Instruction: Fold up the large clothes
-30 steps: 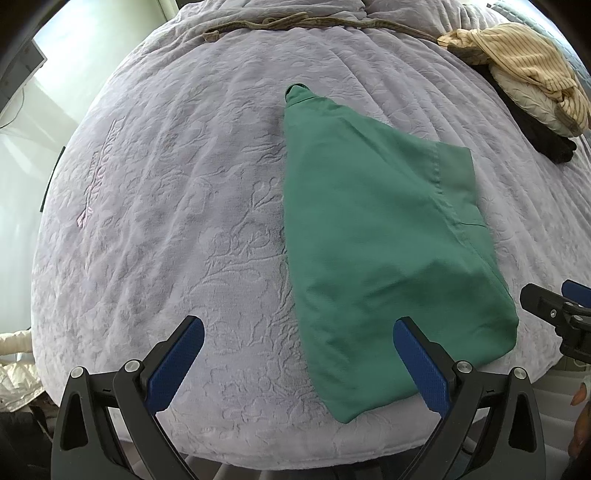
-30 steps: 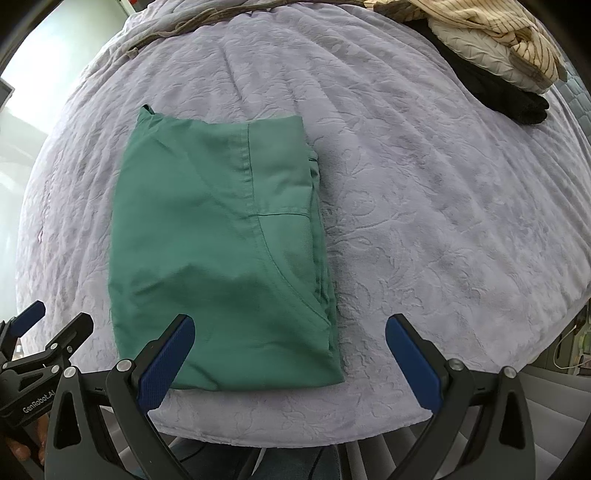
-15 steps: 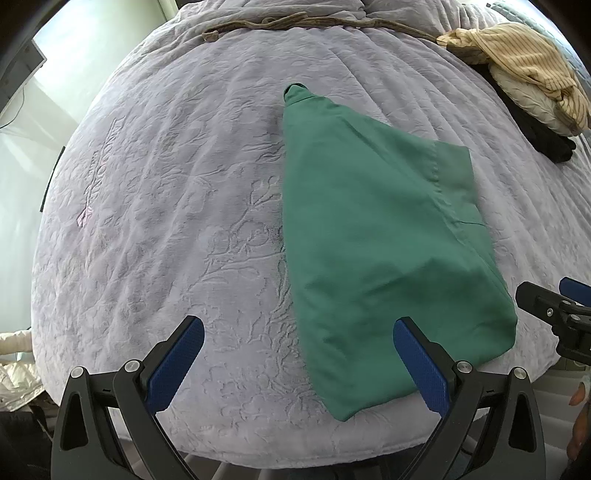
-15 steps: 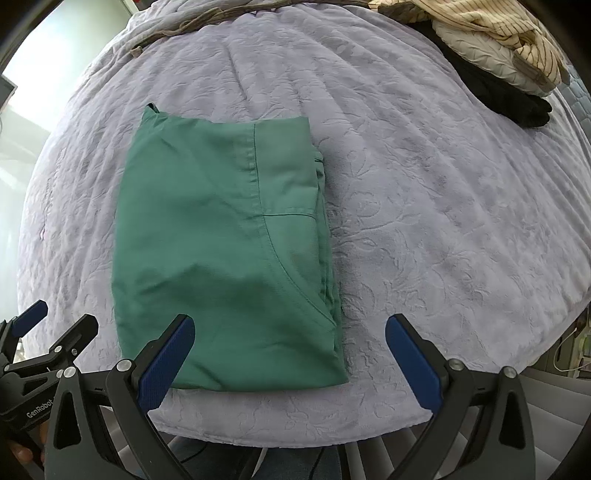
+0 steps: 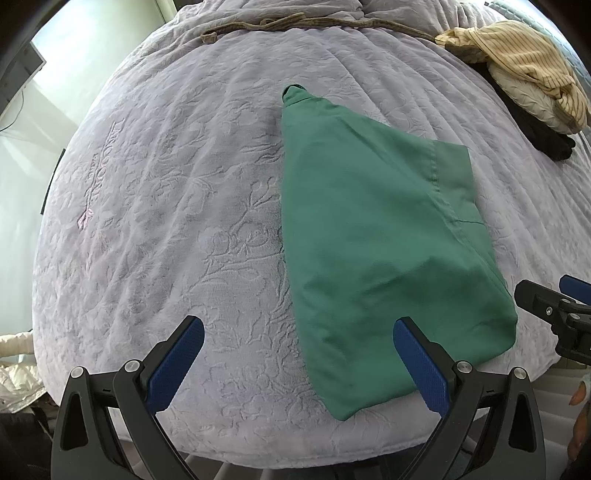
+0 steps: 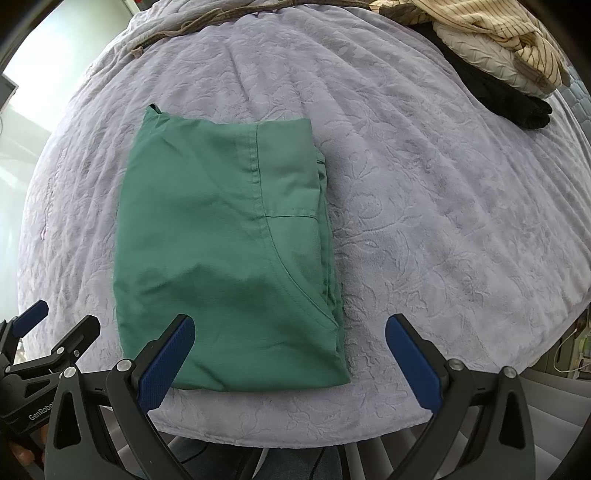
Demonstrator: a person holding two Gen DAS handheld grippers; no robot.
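Both hand-held tools hang spread wide and empty at the near edge of the bed: the left gripper (image 5: 298,363), its blue pads (image 5: 174,363) parted over bare quilt and the cloth's near left corner, and the right gripper (image 6: 290,360), whose jaws straddle the near right part of the garment without touching it. Between and just beyond them lies the green garment (image 6: 221,254), already folded into a thick rectangle, flat on the lavender bedspread (image 6: 443,206) near its front edge. It looks light, soft and limp, several layers deep, so it would likely sag and slide open if lifted by one point; the stacked edges along its right side (image 6: 327,236) or the two near corners seem the surest grip. Farther back, at the right, a heap of striped and dark clothes (image 5: 532,85) waits, and a twisted brownish cord (image 5: 295,26) crosses the quilt's far end. Pale walls show at left.
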